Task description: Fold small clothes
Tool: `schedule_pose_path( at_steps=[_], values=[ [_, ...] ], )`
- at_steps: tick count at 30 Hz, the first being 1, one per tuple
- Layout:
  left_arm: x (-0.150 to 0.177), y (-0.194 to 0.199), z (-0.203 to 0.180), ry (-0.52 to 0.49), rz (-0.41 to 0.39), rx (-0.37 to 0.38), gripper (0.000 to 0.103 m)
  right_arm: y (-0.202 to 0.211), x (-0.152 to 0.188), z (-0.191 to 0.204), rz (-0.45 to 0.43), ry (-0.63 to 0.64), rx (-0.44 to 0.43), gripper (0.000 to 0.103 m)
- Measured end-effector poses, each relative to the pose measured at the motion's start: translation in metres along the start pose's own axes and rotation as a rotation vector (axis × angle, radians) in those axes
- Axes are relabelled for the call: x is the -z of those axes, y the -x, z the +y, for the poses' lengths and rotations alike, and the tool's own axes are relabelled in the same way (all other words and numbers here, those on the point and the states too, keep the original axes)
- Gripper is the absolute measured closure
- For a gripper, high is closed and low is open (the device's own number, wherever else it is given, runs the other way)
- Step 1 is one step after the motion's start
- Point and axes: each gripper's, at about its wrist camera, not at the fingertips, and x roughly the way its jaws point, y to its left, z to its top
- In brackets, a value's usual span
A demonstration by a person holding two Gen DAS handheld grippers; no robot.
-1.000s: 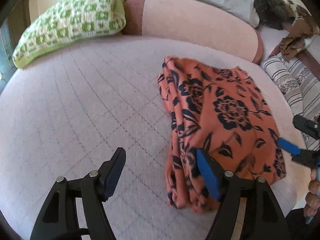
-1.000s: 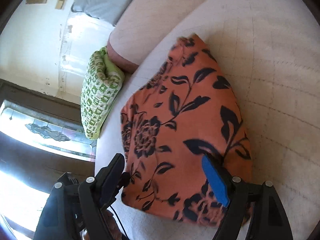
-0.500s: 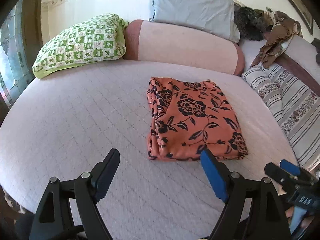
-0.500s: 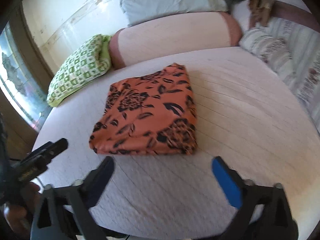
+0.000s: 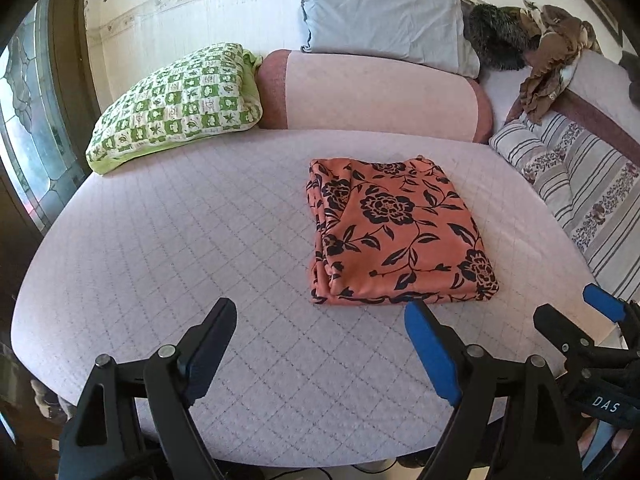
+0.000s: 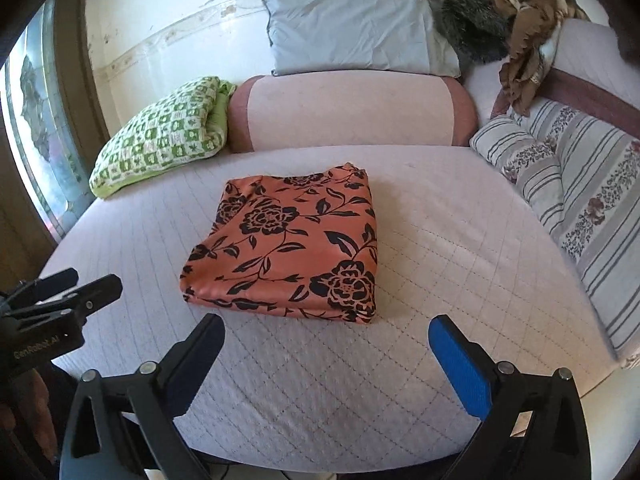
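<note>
An orange garment with a black flower print (image 5: 396, 232) (image 6: 288, 244) lies folded into a flat rectangle on the pale quilted bed (image 5: 180, 240) (image 6: 460, 240). My left gripper (image 5: 320, 308) is open and empty, hovering above the bed just short of the garment's near edge. Held level with it to the right, my right gripper (image 6: 326, 322) is also open with nothing between its fingers. Each gripper shows in the other's view: the right gripper (image 5: 566, 302) at the right border, the left gripper (image 6: 94, 278) at the left border.
A green checked pillow (image 5: 176, 100), a pink bolster (image 5: 380, 96) and a grey-blue pillow (image 5: 380, 20) line the back. Striped cushions (image 5: 580, 184) run along the right side, with brown clothes (image 5: 552, 52) heaped above. A window (image 5: 24, 120) is at the left.
Both grippers let go of the garment, opened wider and pulled back and up from it. The right gripper rolled upright. The garment now lies flat and folded.
</note>
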Motion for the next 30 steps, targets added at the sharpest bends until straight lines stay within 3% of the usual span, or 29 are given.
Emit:
schedule_pose_path(
  at_steps=[9, 13, 25, 30],
  values=[
    [-0.007, 0.023, -0.003, 0.015, -0.063, 0.002, 0.017, 0.005, -0.002, 0.005, 0.011, 0.045, 0.020, 0.000],
    [-0.012, 0.027, -0.004, 0.043, -0.058, 0.039, 0.017, 0.008, -0.008, 0.005, 0.005, 0.059, 0.037, 0.000],
    [-0.018, 0.029, -0.013, 0.024, -0.070, 0.025, 0.017, 0.006, -0.018, 0.007, 0.010, 0.084, 0.050, 0.000],
    [-0.022, 0.025, -0.016, 0.019, -0.069, 0.028, 0.011, 0.003, -0.023, 0.010, 0.007, 0.093, 0.055, 0.000]
  ],
)
